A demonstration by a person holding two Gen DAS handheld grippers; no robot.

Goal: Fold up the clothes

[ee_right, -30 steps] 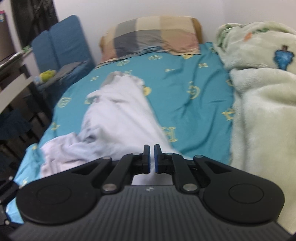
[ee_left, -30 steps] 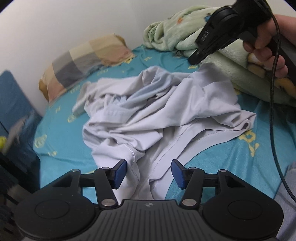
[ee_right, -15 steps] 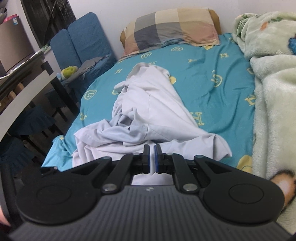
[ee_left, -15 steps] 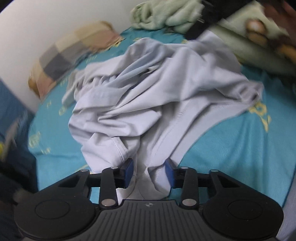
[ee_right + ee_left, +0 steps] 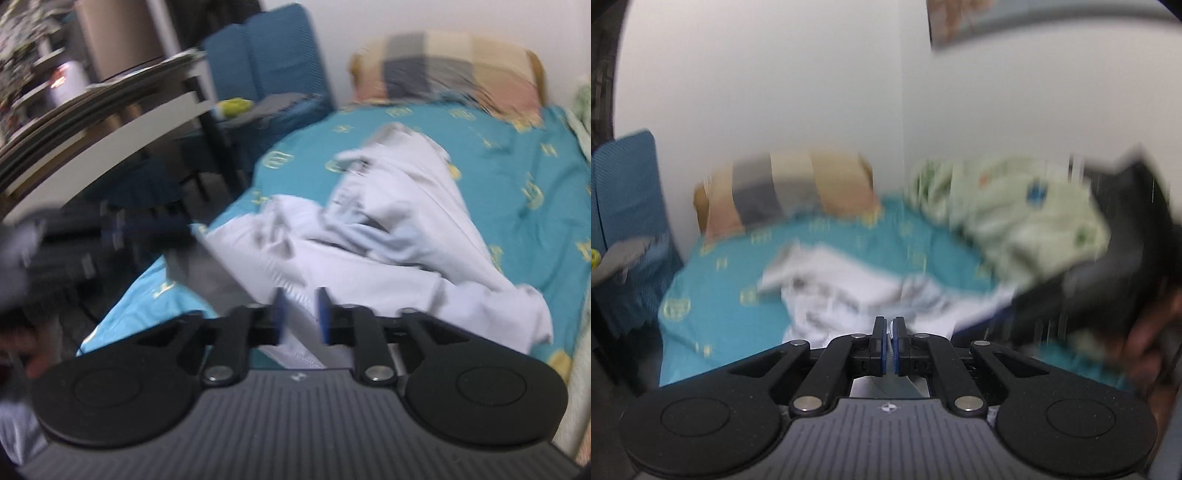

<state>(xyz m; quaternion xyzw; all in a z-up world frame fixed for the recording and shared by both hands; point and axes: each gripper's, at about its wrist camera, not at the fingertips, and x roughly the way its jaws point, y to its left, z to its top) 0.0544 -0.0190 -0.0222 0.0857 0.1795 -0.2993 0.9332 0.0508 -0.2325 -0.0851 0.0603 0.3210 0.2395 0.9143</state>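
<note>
Right wrist view: the pale lilac crumpled cotton garment (image 5: 399, 236) was seen heaped on the teal bed (image 5: 524, 155), soft, best taken by its hem, which the left gripper (image 5: 888, 332) was pinching while the right gripper (image 5: 298, 314) was parted around it.

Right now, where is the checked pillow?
The checked grey-and-tan pillow lies at the bed's head against the white wall, beyond the crumpled pale lavender garment; in the left wrist view, left of the green fleece blanket.
</note>
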